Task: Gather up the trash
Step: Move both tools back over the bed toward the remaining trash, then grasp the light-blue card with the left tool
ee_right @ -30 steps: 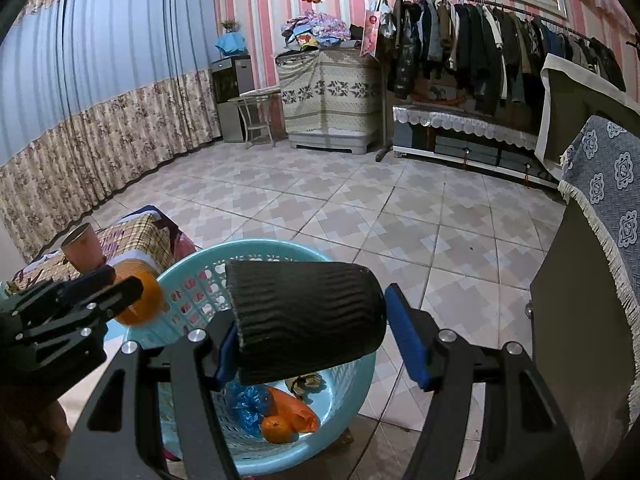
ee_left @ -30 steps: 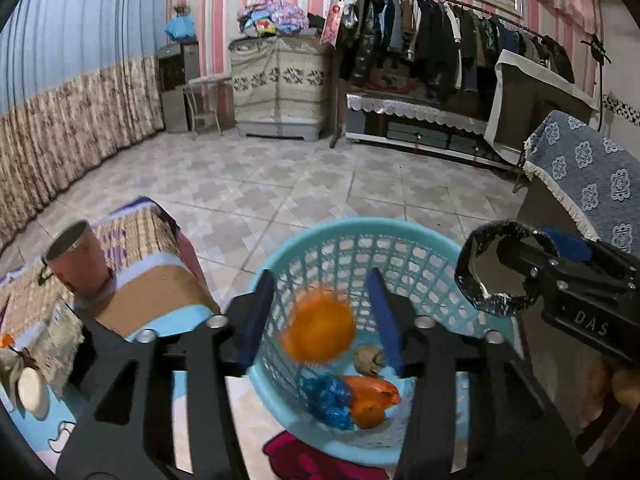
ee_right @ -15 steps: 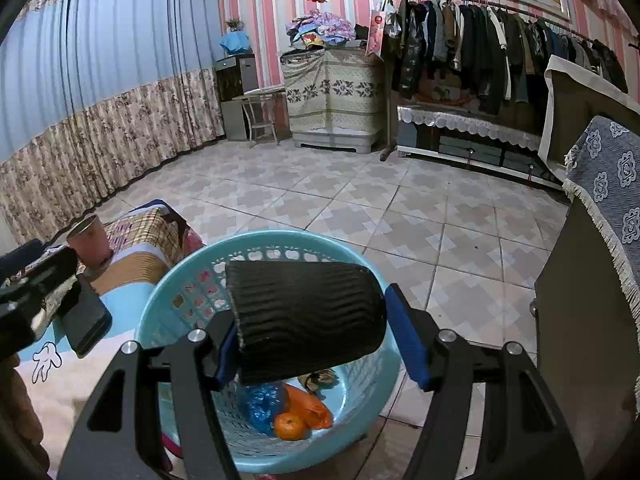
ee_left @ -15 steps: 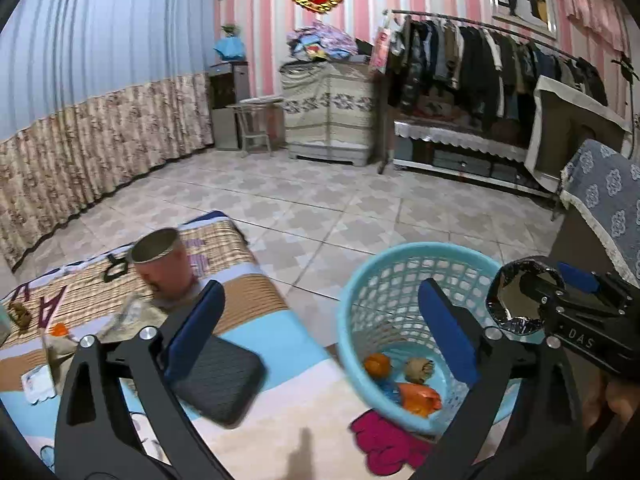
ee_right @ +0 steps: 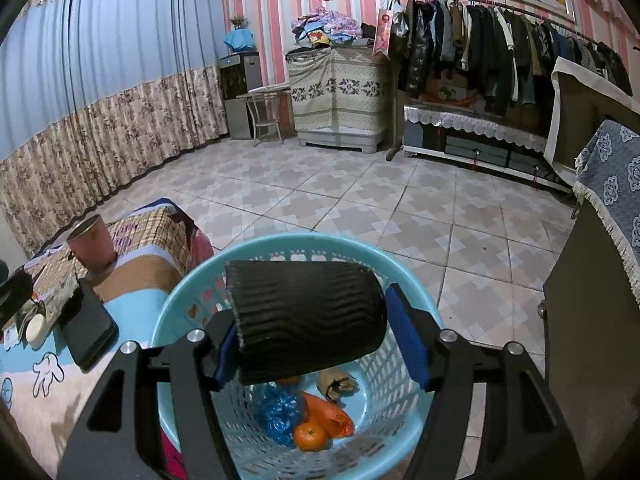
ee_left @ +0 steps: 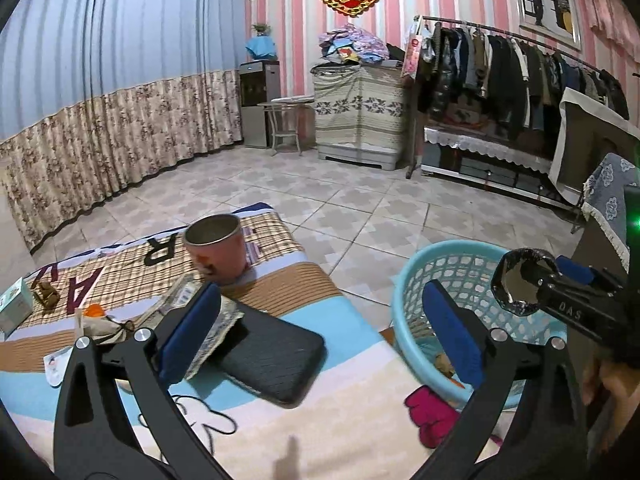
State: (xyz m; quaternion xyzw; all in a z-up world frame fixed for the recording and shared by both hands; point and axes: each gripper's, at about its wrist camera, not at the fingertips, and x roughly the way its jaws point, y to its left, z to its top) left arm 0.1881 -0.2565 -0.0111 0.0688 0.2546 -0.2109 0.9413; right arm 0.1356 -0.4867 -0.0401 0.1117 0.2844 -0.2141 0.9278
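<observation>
Landmark: blue basket [ee_right: 404,276].

Right gripper [ee_right: 312,344] is held directly above the basket, jaws clamped on a black ribbed cup [ee_right: 308,320] lying sideways, open end seen from the left wrist view. Cup is judged light, thin-walled and crushable; grip across the mid-body is adequate, more squeeze not advised.

Inside the basket: orange [ee_right: 310,436], orange wrapper [ee_right: 330,416], blue bag [ee_right: 278,410], crumpled brown scrap [ee_right: 336,384].

Left gripper [ee_left: 320,340] is held left of the basket over the bed, jaws wide apart, nothing held.

Left of the basket on the bedspread [ee_left: 280,420]: black phone [ee_left: 272,360], then paper packet [ee_left: 200,320] partly under it. Packet is judged limp and light; an edge pinch is suggested. Further left-back: pink tin [ee_left: 218,250], likely rigid.
</observation>
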